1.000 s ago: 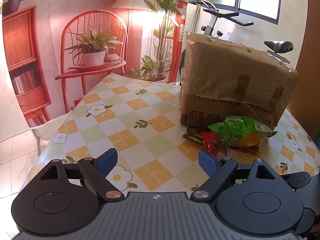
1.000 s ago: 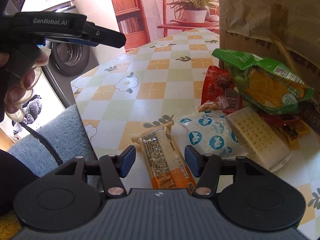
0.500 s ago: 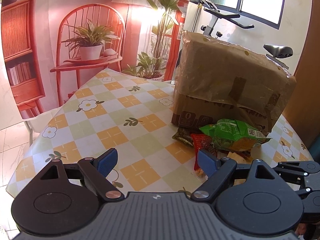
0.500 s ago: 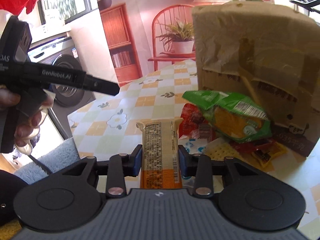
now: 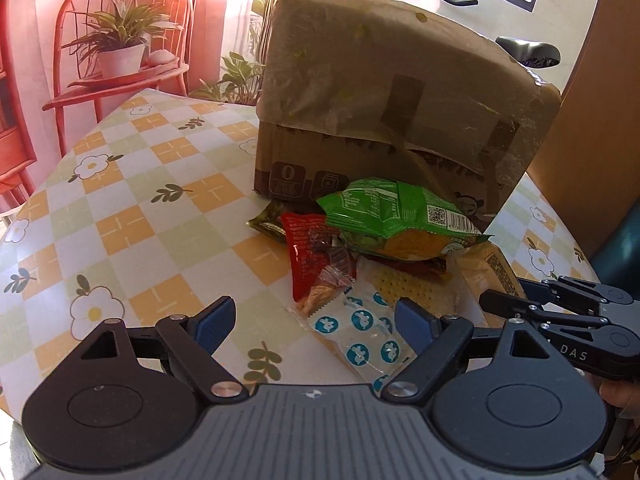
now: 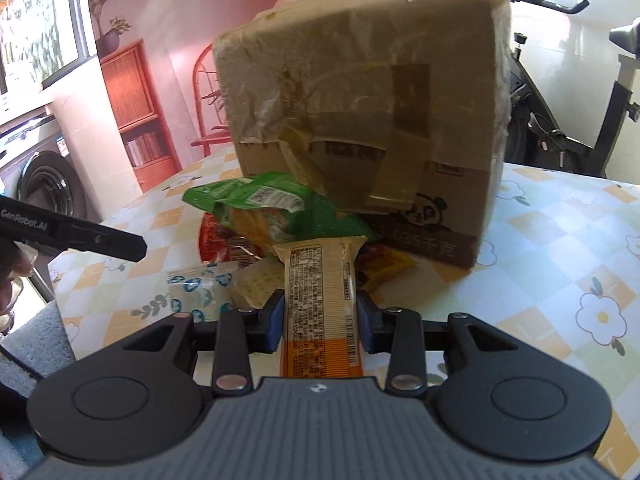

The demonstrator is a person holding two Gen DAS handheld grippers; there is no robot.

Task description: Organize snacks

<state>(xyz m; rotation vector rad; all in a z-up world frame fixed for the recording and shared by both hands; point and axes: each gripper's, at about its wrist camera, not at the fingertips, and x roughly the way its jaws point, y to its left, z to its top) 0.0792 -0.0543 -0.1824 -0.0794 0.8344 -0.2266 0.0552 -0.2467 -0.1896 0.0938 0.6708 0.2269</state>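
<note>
Here the snack pile [image 5: 380, 248] abuts the box [image 5: 400, 120], tablecloth [image 5: 140, 200] bare leftward.

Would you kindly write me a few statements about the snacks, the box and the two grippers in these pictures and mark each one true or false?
1. The right gripper is clamped on a long beige and orange snack bar. True.
2. The left gripper holds the green bag. False: its jaws stand wide open with nothing gripped; the green bag lies on top of the snack pile.
3. The snack pile lies right in front of a taped cardboard box. True.
4. The table wears a plain white cloth. False: it is checked in orange and green with white flowers.
5. A clear packet with blue dots lies near the left gripper. True.
</note>
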